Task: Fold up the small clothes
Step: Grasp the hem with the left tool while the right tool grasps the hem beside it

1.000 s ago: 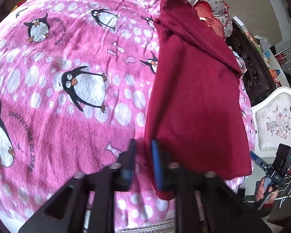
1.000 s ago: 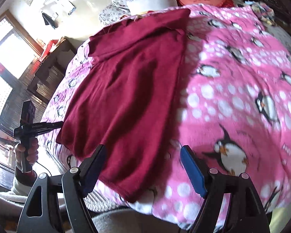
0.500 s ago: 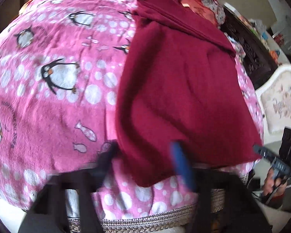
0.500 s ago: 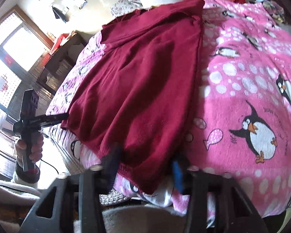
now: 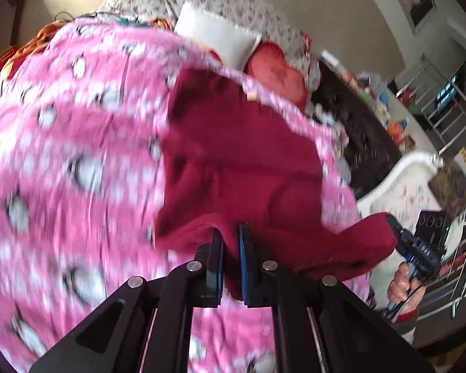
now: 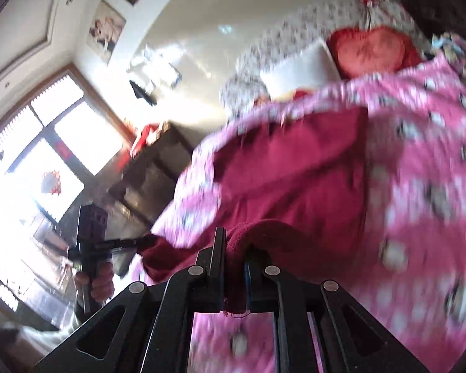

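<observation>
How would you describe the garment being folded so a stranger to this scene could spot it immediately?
Find the bed covered by a pink penguin-print blanket. On its right half lies a dark red garment, its near hem pinched by the left gripper and the right gripper. It is plain and patternless, darker than the red heart-shaped cushion at the headboard.

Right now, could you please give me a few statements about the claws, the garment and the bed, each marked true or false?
1. The left claw is shut on the maroon garment. True.
2. The right claw is open and holds nothing. False: it grips the garment's hem.
3. The garment lies on a pink penguin blanket. True.
4. The heart-shaped cushion is blue. False: it is red.
</observation>
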The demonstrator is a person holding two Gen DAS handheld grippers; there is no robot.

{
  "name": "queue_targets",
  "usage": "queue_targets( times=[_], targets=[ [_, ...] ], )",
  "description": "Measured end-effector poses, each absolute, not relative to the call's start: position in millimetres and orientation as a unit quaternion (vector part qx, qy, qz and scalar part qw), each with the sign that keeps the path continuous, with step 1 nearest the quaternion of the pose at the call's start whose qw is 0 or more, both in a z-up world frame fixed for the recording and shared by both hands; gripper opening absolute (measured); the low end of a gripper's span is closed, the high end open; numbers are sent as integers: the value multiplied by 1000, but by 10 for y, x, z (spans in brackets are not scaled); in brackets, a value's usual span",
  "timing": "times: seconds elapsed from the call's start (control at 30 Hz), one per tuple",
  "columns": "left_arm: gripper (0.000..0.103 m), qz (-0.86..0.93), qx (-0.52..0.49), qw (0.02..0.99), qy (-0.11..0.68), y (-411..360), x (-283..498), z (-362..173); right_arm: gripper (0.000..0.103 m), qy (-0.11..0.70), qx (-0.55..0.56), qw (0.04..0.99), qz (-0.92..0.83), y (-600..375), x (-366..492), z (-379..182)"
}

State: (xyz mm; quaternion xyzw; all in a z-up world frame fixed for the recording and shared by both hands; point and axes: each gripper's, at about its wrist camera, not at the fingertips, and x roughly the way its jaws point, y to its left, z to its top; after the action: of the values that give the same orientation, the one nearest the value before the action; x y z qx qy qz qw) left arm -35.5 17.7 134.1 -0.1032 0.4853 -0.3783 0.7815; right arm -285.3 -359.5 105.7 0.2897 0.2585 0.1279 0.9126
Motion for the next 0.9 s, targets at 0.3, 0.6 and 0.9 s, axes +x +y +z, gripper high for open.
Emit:
queue_targets(
  times=[0.3, 0.6, 0.9],
  targets=[
    [8, -332, -111, 803, 483, -559, 834, 1564, 9, 258, 296, 917, 69, -4075, -1684, 1218],
    [10, -283, -132, 810, 496, -1087, 1808, 1382, 10, 254, 345, 903, 27, -4708, -779, 1012],
    [32, -310, -153, 783, 518, -1120, 2116, 1338, 30, 278, 351, 894, 2, -5007, -506, 888]
  ],
)
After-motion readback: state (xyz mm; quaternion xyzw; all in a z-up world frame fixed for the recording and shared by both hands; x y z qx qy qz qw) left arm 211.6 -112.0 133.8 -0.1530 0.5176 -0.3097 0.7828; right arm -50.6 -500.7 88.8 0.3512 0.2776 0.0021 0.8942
